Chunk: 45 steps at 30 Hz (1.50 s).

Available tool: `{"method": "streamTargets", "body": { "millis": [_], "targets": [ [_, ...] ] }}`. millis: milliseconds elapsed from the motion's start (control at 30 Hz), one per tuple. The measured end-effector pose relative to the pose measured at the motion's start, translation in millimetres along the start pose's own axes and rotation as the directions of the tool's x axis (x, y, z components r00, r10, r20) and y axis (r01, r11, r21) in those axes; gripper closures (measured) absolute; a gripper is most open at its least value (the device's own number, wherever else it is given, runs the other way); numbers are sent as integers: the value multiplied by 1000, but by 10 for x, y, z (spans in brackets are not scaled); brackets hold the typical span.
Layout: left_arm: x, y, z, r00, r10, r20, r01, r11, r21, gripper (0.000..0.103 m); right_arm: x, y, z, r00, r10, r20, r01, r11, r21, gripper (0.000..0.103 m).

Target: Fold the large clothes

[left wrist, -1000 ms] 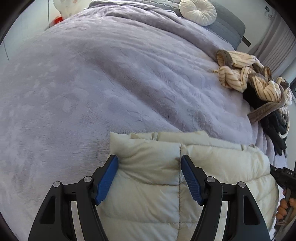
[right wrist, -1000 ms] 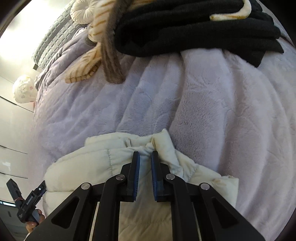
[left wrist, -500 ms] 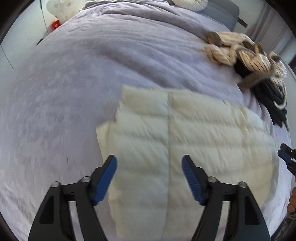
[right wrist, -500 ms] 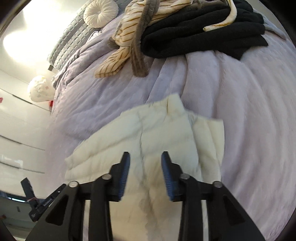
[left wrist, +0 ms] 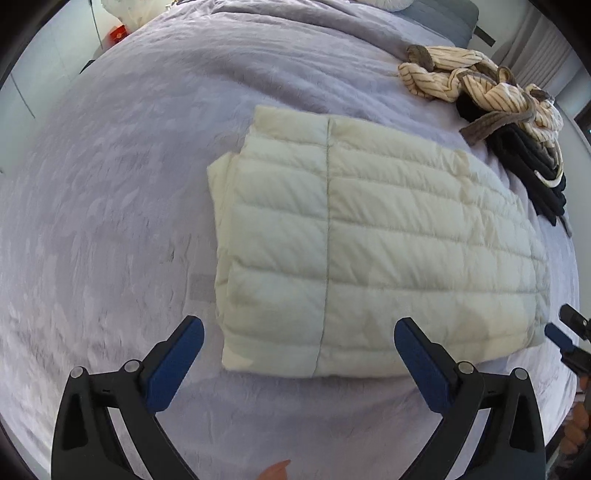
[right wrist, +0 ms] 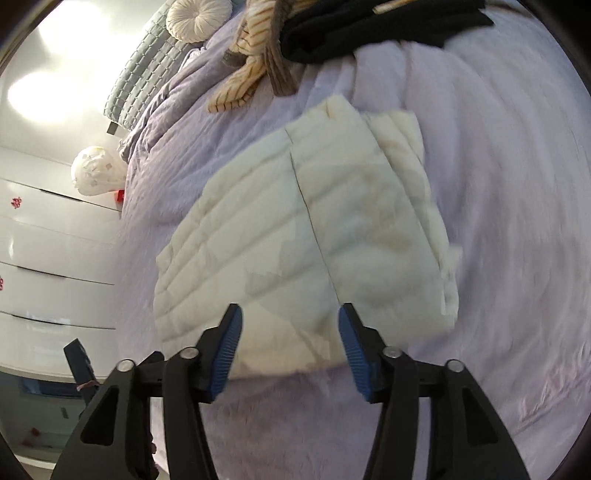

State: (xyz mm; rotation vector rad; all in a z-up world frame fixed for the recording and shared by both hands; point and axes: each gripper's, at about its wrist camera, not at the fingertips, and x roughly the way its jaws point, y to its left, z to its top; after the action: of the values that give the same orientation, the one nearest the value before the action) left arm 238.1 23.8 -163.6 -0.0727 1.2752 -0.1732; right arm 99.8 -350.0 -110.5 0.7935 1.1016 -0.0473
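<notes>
On my left wrist camera, the left gripper (left wrist: 299,345) stands at its widest, its jaws having just been opening, nothing between them. Beyond its blue pads (left wrist: 177,363) the cream quilted puffer jacket (left wrist: 373,243) lies folded into a flat rectangle on the lavender plush blanket (left wrist: 122,206). Farther off, to the right, a striped beige garment (left wrist: 476,81) rests partly on a pile of black clothes (left wrist: 535,173). The right gripper's tip (left wrist: 569,338) pokes in at the right edge.

On my right wrist camera, the right gripper (right wrist: 290,339) is partly spread, jaws just been opening, empty, hovering over the jacket's (right wrist: 314,236) near edge. A round white cushion (right wrist: 197,18) sits against the grey headboard (right wrist: 144,77); white drawers (right wrist: 48,258) stand at left.
</notes>
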Motion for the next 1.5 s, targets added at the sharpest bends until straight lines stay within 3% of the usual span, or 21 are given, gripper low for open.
{"method": "streamTargets", "body": {
  "millis": [233, 333, 367, 433, 467, 533, 600, 700, 800, 967, 1167, 1367, 1433, 1467, 1500],
  "targets": [
    [48, 201, -233, 1000, -17, -16, 15, 995, -102, 0, 29, -235, -250, 999, 37, -11, -36, 996, 79, 23],
    [133, 301, -303, 996, -76, -44, 68, 985, -158, 0, 67, -365, -275, 999, 48, 3, -48, 991, 123, 22],
    [169, 336, -329, 994, -100, -53, 89, 979, -182, 0, 84, -416, -285, 998, 65, 2, -64, 987, 146, 15],
    [231, 395, -379, 984, -168, -63, 150, 963, -222, 0, 121, -515, -295, 994, 108, 7, -107, 976, 192, 9],
    [241, 408, -398, 981, -187, -60, 168, 958, -233, 0, 138, -545, -300, 993, 120, 7, -119, 972, 202, 0],
    [253, 455, -449, 969, -245, -39, 225, 934, -278, 0, 169, -593, -326, 991, 133, 19, -134, 968, 212, 0],
    [281, 527, -499, 943, -334, -6, 312, 887, -341, 0, 200, -624, -352, 989, 144, 18, -145, 967, 211, 0],
    [368, 599, -517, 931, -365, 26, 346, 854, -388, 0, 269, -665, -356, 981, 192, 11, -189, 954, 232, 0],
    [483, 621, -471, 932, -361, 38, 346, 852, -394, 0, 305, -709, -318, 975, 217, 44, -221, 941, 256, 0],
    [585, 664, -323, 941, -330, 71, 332, 866, -373, 0, 440, -794, -171, 947, 304, 107, -322, 889, 325, 0],
    [762, 742, -171, 941, -326, 91, 333, 847, -413, 0, 649, -807, -17, 942, 321, 101, -336, 887, 316, 0],
    [845, 661, 36, 947, -299, 117, 321, 861, -395, 0, 772, -902, 103, 918, 374, 134, -396, 842, 365, 0],
    [858, 632, 86, 951, -288, 112, 309, 874, -374, 6, 809, -913, 122, 909, 392, 139, -415, 826, 383, 2],
    [853, 619, 97, 954, -279, 108, 299, 884, -360, 16, 823, -918, 125, 908, 395, 138, -417, 821, 390, 4],
    [852, 583, 132, 959, -267, 101, 285, 897, -337, 22, 838, -919, 129, 910, 392, 134, -411, 821, 396, 16]
  ]
}}
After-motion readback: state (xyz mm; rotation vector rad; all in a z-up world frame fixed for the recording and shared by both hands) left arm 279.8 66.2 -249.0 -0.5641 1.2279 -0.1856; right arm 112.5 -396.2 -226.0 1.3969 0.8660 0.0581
